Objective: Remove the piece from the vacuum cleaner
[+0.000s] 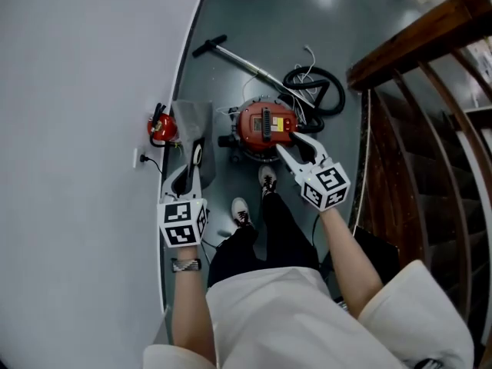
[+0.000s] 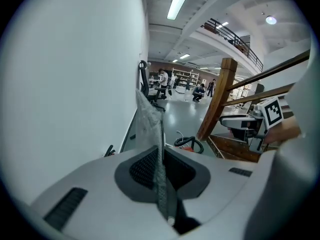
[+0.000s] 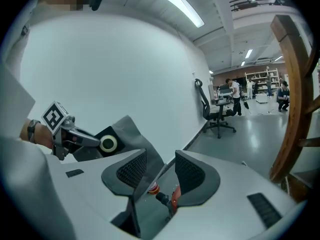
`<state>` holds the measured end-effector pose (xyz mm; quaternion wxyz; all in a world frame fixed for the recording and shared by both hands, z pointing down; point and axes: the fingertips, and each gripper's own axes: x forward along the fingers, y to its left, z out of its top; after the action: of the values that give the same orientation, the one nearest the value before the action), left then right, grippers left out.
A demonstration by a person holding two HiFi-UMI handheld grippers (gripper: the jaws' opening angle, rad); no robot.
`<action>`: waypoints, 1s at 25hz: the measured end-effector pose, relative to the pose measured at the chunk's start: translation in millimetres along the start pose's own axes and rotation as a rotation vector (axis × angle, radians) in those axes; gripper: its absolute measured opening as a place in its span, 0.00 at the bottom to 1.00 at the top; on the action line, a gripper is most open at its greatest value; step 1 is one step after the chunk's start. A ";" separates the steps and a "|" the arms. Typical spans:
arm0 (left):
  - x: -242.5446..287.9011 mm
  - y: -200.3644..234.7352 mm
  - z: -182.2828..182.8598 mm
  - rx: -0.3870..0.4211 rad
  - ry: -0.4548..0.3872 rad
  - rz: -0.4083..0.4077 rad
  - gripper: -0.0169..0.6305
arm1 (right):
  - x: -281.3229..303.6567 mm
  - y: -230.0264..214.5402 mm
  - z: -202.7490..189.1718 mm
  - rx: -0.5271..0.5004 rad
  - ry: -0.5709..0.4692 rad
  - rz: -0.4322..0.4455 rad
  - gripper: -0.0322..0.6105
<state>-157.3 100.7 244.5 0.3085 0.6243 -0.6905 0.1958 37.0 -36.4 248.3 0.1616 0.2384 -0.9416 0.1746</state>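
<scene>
No text is legible, even on the vacuum cleaner [image 1: 265, 125].

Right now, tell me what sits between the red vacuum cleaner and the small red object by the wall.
In the head view, the grey bag, pinched in the left claw, shows between them.

**Hidden, cut off or too small to tell**

The near right side of the vacuum cleaner [image 1: 264, 125] is covered by the right gripper [image 1: 292, 141]. The near end of the grey bag [image 1: 192, 121] is hidden behind the left gripper [image 1: 190, 167]. Part of the black hose [image 1: 323, 91] is concealed behind the cleaner. The person [image 1: 269, 298] is cut off by the head view's lower edge. The small red object [image 1: 161, 127] by the left wall [image 1: 77, 129] cannot be identified. The far people [image 2: 200, 90] are too small to be made out.
</scene>
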 end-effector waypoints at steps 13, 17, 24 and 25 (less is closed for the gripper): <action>-54.9 -38.1 67.7 0.121 -0.122 -0.049 0.07 | -59.3 24.5 90.3 -0.164 -0.090 -0.035 0.13; -74.0 -50.4 94.9 0.192 -0.173 -0.053 0.07 | -75.6 43.1 119.3 -0.297 -0.093 -0.029 0.11; -102.2 -60.7 130.7 0.341 -0.210 -0.065 0.07 | -99.6 69.6 160.0 -0.480 -0.081 0.034 0.11; -106.9 -60.8 135.4 0.358 -0.216 -0.066 0.07 | -103.3 72.8 165.9 -0.495 -0.080 0.036 0.11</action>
<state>-119.0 82.4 66.5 0.1230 0.7088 -0.6529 0.2373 49.7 -3.2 42.8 0.1747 0.1816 -0.9654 -0.0679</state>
